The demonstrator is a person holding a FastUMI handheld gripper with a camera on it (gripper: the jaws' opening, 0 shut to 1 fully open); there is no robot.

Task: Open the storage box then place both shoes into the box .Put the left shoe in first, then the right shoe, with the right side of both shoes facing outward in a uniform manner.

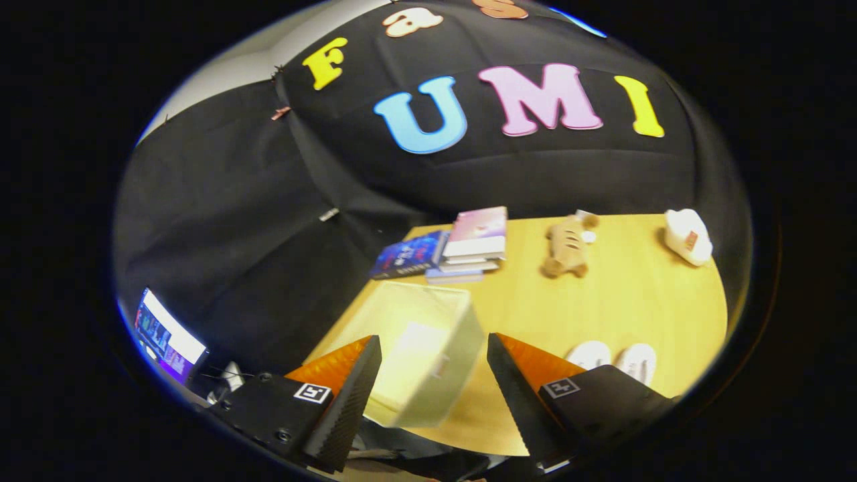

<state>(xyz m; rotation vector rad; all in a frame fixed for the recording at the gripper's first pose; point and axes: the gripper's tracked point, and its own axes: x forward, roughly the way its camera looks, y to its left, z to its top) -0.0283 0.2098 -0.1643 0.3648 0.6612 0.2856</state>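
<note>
Wooden table (622,294) with box (418,348) between the gripper's (434,375) spread, empty fingers, shoes (612,358) just beside.

No legible text (books blurred)

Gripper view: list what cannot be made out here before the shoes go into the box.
- Storage box: blurred in the gripper view; the open gripper hangs over it, one finger covering its near corner, so lid state and contents are unclear.
- Shoes: only the toes show; the other finger and gripper body hide the rest, so left and right cannot be told apart.
- Plush toy, white object: too small for detail.
</note>
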